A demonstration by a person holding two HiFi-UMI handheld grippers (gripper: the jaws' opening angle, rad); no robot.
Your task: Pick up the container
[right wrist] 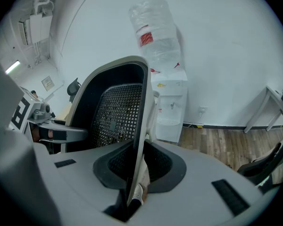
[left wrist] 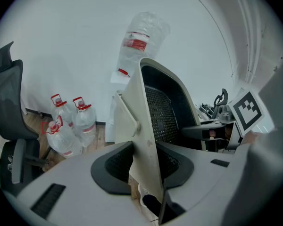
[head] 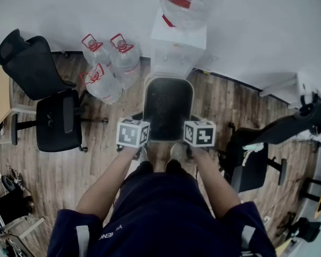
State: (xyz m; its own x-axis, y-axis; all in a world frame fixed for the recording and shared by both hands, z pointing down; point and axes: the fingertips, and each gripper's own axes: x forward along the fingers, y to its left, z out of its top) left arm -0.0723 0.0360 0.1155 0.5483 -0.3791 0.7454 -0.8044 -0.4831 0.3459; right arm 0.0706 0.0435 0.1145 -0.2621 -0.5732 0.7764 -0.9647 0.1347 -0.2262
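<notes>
You're pinching the container (head: pixel 168 107) from both sides: left tool (left wrist: pixel 144 171) is clamping its left wall, right tool (right wrist: pixel 137 173) is clamping its right wall. It's sitting between the tools, just ahead of your shoes (head: pixel 177 152), with the water dispenser (head: pixel 177 42) behind it; can't tell if it's touching the floor (head: pixel 107 159)

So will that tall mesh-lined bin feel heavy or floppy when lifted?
Probably light: the container looks empty, with thin walls. It seems stiff, since its walls stand straight where the left gripper and the right gripper clamp them. Held at both sides, it should hardly tip.
</notes>
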